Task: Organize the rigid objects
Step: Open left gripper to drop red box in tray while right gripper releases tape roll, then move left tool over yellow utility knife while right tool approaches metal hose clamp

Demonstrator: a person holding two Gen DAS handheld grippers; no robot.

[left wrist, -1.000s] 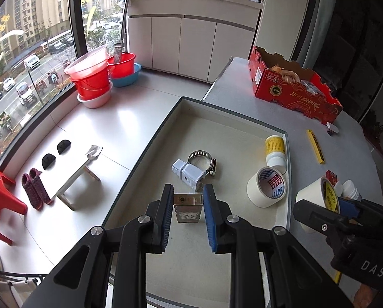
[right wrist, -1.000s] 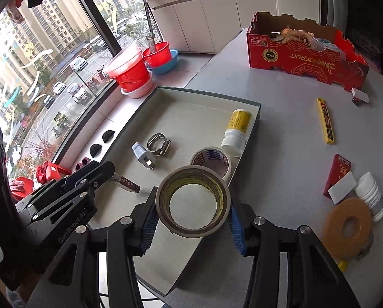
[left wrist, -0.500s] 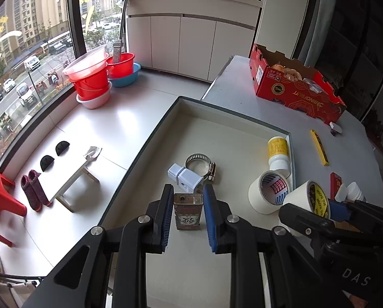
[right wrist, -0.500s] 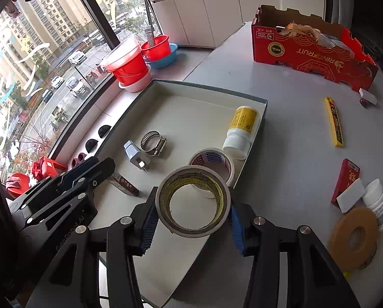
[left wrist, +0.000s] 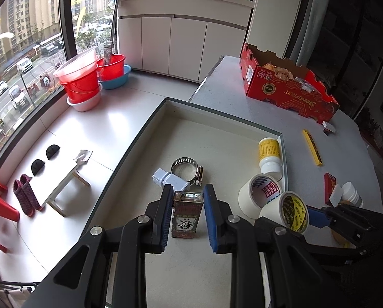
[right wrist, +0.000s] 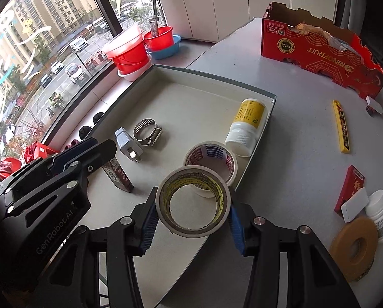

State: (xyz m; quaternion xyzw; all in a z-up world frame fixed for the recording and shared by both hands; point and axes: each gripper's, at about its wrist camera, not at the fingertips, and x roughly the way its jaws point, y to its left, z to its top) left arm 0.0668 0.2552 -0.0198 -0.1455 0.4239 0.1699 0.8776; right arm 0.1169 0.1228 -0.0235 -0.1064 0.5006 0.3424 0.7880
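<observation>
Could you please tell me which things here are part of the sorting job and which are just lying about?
In the job:
tray
tin between the left gripper's fingers
yellow-core tape roll in the right gripper
yellow bottle
hose clamp

Lying about:
red buckets
stool
fruit box

Daylight through big curved window (left wrist: 24,59), upper left; street and apartment blocks outside. White cabinets (left wrist: 181,41) top centre. Glossy white floor (left wrist: 94,133); small white stool (left wrist: 63,187) lower left.

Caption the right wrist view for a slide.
Right gripper carries a tape roll over the tray.
</observation>
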